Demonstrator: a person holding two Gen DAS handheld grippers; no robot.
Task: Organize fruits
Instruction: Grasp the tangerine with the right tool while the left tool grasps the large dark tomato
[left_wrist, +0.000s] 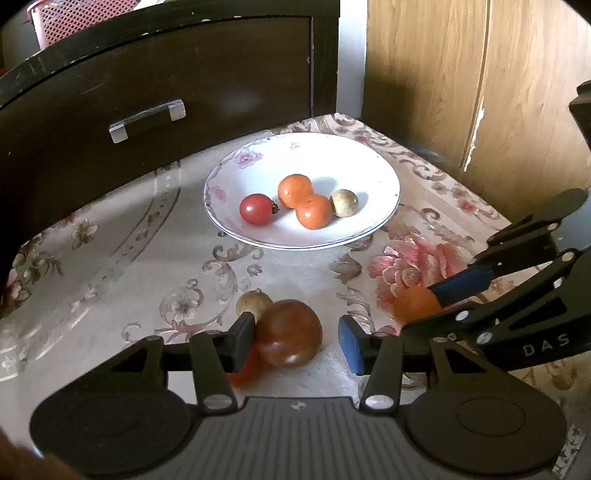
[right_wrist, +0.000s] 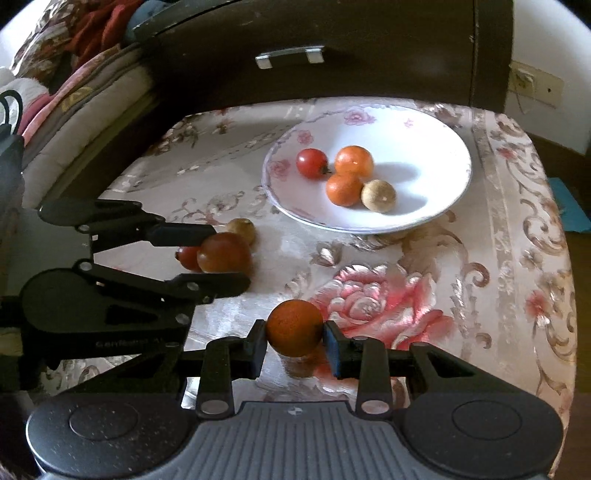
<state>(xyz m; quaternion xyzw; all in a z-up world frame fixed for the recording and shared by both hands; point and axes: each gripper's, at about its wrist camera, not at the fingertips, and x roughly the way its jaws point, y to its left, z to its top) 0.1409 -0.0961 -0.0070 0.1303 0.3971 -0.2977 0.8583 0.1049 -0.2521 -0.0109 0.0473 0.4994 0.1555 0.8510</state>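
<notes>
Right wrist view: the right claw (right_wrist: 294, 345) grips an orange fruit (right_wrist: 294, 326) at the desk's (right_wrist: 498, 295) near edge. The left claw (left_wrist: 295, 338) stands open around a brownish tomato (left_wrist: 290, 332). The white plate (right_wrist: 443, 147), toward the far edge, holds four fruits.

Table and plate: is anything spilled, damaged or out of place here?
Nothing is spilled or broken. Four fruits sit in the plate, but four more are off it: a brown tomato, a small red one and a tan fruit on the cloth, and an orange between the right gripper jaws.
</notes>
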